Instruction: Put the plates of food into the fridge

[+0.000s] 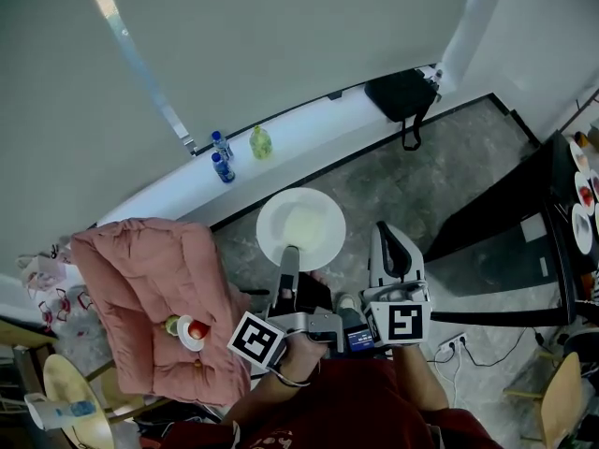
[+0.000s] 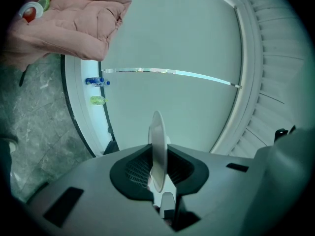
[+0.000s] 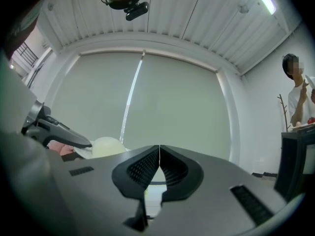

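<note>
I had the white plate (image 1: 301, 228) out in front of me near the centre of the head view. It was round, shallow, smooth and glossy. A pale creamy patch of food sat in its well, which the right gripper view showed as a low mound. The left gripper (image 1: 289, 253) was clamped on the plate's rim at the 6 o'clock edge. In the left gripper view the ribbed black pads (image 2: 136, 170) pressed on either side of the thin rim, with the plate (image 2: 157, 146) seen edge-on and the jaws only narrowly apart around it. The plate lay level and face up, reaching away from the gripper toward 12 o'clock. Being a disc, it had no long axis.

The right gripper (image 1: 389, 243) hung just beside it at 3 o'clock of the plate. Its jaws (image 3: 159, 168) were closed together on nothing.

At 8 o'clock lay a soft pink quilted cushion (image 1: 140, 288) carrying a small dish (image 1: 191, 331) with a red and a green fruit. At 11 o'clock three plastic bottles (image 1: 223, 157) stood on a white window ledge (image 1: 309, 129), and a black bag (image 1: 401, 94) sat at 1 o'clock. Grey mottled stone floor (image 1: 421, 176) ran below. At 3 o'clock a glossy black counter (image 1: 524, 241) held more plates (image 1: 581, 226).
</note>
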